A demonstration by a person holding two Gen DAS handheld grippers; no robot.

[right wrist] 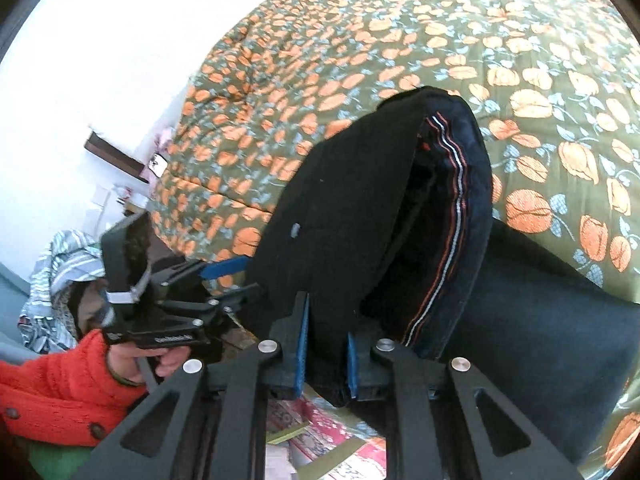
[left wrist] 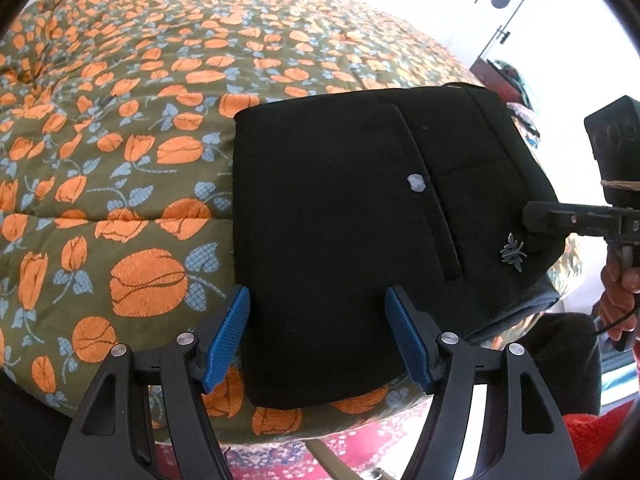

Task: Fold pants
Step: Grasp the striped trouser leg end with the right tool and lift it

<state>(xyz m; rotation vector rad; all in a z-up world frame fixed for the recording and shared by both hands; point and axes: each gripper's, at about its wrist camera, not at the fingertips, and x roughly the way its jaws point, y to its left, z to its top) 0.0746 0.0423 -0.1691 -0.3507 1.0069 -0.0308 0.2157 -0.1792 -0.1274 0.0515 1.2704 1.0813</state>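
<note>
text: none legible | left tongs [right wrist: 224,276] body: white lettering, too blurred to read

the right gripper [right wrist: 326,354] pinches a thick edge of the black pants [right wrist: 352,208] between its blue pads [right wrist: 301,350], lifting a fold that shows a striped inner waistband. the left gripper [right wrist: 226,276], jaws apart, sits left, over the floral bedspread [right wrist: 520,60].
</note>
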